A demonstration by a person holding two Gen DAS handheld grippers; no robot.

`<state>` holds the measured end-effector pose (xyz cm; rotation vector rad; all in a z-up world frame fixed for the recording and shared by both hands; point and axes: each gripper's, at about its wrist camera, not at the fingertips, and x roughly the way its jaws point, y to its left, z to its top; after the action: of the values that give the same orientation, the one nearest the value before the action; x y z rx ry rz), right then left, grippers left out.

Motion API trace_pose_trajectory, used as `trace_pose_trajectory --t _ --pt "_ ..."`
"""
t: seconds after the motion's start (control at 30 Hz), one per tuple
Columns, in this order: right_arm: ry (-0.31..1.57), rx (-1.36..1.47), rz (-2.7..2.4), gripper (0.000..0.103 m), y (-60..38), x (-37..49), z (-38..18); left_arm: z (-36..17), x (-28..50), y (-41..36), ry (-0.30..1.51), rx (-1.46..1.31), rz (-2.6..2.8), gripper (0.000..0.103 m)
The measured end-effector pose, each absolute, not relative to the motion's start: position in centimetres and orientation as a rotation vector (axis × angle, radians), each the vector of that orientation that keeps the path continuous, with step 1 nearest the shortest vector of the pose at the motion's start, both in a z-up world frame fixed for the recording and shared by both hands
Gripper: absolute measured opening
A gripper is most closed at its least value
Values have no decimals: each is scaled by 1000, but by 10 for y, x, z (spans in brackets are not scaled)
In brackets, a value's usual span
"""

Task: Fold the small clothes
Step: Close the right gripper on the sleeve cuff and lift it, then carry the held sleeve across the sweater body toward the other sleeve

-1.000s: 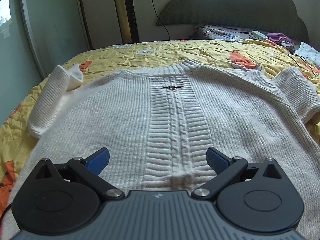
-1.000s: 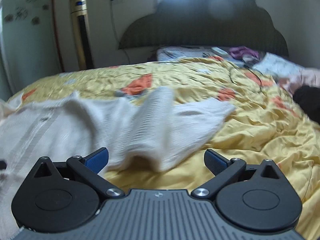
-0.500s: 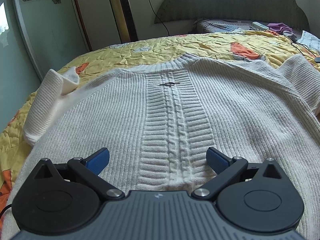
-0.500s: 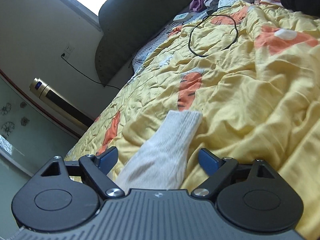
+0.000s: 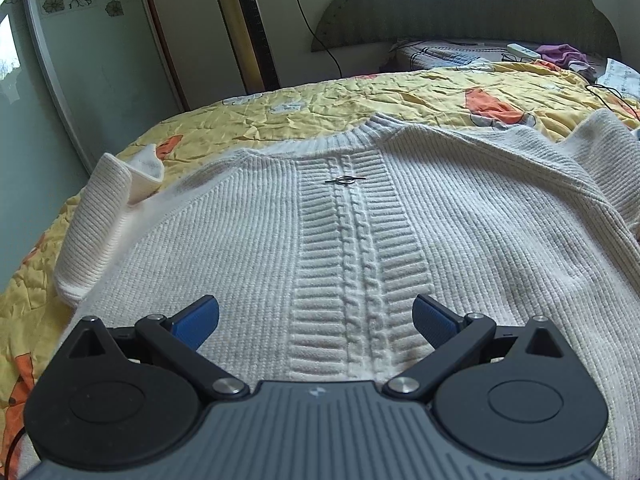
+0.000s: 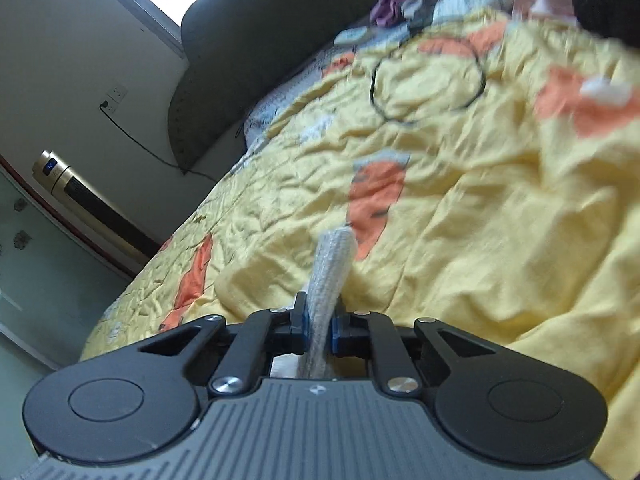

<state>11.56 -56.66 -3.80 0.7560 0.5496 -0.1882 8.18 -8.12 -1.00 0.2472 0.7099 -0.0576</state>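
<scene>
The right gripper [image 6: 319, 330], jaws just closing, pinches a cream sleeve [image 6: 332, 264] whose near end hides beneath it, while the left gripper [image 5: 316, 318] hangs spread over the sweater [image 5: 240, 248].

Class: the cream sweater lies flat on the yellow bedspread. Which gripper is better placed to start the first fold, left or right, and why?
Probably right. The right gripper has just been closing and now pinches the sweater sleeve. The left gripper is open over the sweater hem, gripping nothing.
</scene>
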Motion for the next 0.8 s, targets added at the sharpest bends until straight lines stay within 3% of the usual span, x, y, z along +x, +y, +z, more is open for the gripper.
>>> trace_pose_trajectory --t 0.23,0.5,0.57,0.67,0.8 --pt "449 514 -442 15 -595 46 18 -5 83 -72 699 238 -37 103" --pt "493 458 -617 14 -621 9 -7 -3 83 -71 700 262 -32 103" --pt "535 475 -575 21 -619 13 -14 -2 84 -69 700 261 -28 103" --pt "536 591 -541 45 -623 11 -22 -2 85 -64 710 241 -27 103" --pt "479 848 -474 49 -637 -3 -40 -3 85 -63 716 245 -29 103"
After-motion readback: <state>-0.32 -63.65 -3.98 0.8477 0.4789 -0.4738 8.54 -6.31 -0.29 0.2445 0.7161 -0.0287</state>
